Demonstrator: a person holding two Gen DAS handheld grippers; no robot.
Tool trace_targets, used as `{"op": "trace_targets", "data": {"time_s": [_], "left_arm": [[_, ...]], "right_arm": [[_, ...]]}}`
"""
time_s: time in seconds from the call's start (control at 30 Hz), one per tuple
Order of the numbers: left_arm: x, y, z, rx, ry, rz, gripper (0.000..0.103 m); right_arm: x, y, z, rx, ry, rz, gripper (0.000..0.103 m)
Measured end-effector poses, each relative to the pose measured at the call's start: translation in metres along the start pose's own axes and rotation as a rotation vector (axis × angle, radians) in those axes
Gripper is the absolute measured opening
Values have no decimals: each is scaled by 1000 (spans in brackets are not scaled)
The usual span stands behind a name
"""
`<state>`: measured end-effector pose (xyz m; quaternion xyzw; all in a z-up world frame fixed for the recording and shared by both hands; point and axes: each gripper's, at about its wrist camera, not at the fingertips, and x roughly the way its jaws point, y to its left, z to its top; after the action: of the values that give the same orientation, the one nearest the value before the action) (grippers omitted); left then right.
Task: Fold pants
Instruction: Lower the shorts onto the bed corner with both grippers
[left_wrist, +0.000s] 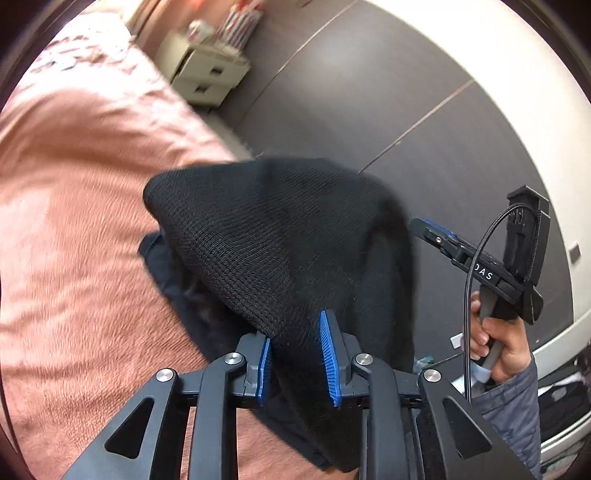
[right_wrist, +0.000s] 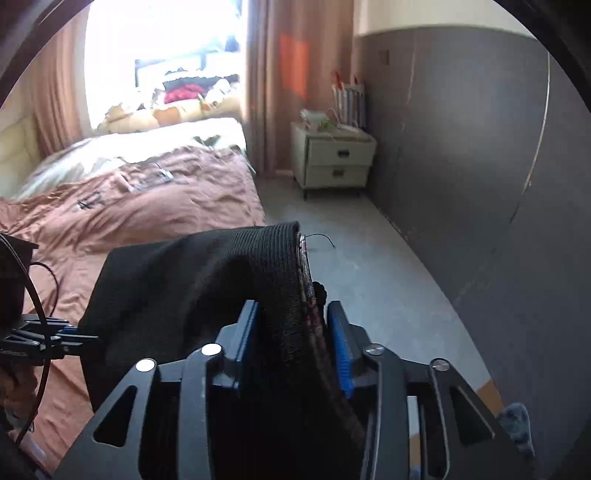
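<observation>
The black knit pants (left_wrist: 266, 236) hang lifted above the pink bed (left_wrist: 74, 221). My left gripper (left_wrist: 295, 354) is shut on one part of the ribbed waistband, which bulges up between its blue pads. My right gripper (right_wrist: 291, 343) is shut on another part of the pants (right_wrist: 192, 280), at a thick folded band edge. The right gripper also shows in the left wrist view (left_wrist: 436, 232), held by a hand at the right. The left gripper shows in the right wrist view (right_wrist: 85, 338) at the left, clamped on the cloth. More black cloth trails down onto the bed.
A cream two-drawer nightstand (right_wrist: 334, 160) stands by the dark grey wall (right_wrist: 461, 147). Grey floor (right_wrist: 369, 266) runs between bed and wall. Pillows and clutter lie at the head of the bed (right_wrist: 166, 114) under a bright window.
</observation>
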<state>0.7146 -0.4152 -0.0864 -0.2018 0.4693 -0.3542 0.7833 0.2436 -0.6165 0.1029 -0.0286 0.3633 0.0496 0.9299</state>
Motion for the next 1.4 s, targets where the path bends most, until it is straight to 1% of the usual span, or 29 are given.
{"op": "trace_targets", "data": {"time_s": [0.03,0.07,0.13,0.2,0.27,0.33,0.4,0.5,0.6,0.63,0.67,0.7,0.77,0.83,0.9,0.97,1.07,1.13,1.3,1.4], "left_arm": [[1,6,-1,-9,2,-7,25],[1,10,-1,-19,2,-14,30],[-1,18,2,-46,-15,-23,37],[-2,21,9,-54,-30,-15,38],[-2,25,18,-70,-40,-27,39],[0,28,26,-80,-55,-15,39],[2,35,31,-88,-67,-5,39],[2,44,38,-110,-89,14,39],[4,53,42,-122,-120,49,39],[7,55,42,-121,-125,66,37],[12,56,43,-111,-118,82,30],[13,57,44,-102,-113,101,27],[15,60,44,-111,-114,129,26],[16,64,44,-129,-119,147,26],[16,66,47,-117,-116,168,26],[13,63,48,-103,-111,183,26],[6,63,47,-114,-116,192,26],[3,62,47,-107,-107,201,26],[-11,55,39,-65,-91,228,26],[-21,48,32,-56,-73,229,26]], "right_arm": [[3,-4,-4,23,18,-2,41],[2,-8,-9,46,21,0,41],[-8,-16,-18,74,9,-3,41],[-21,-22,-27,94,0,0,41],[-30,-25,-34,108,-13,33,41],[-42,-30,-44,123,-17,70,41],[-39,-26,-40,134,-16,96,41],[-30,-27,-50,149,-4,138,41],[-23,-27,-56,146,3,152,41],[-20,-27,-56,148,4,160,41],[-17,-27,-58,146,5,162,41],[-15,-27,-58,146,6,156,41],[-14,-27,-58,145,-2,152,41],[-14,-29,-52,164,-32,165,41],[-15,-33,-45,184,-65,184,41],[-10,-30,-41,180,-61,201,41],[1,-25,-40,127,-6,174,41],[7,-23,-45,101,13,148,41],[2,-39,-57,109,47,107,41],[-7,-48,-64,127,82,86,41]]}}
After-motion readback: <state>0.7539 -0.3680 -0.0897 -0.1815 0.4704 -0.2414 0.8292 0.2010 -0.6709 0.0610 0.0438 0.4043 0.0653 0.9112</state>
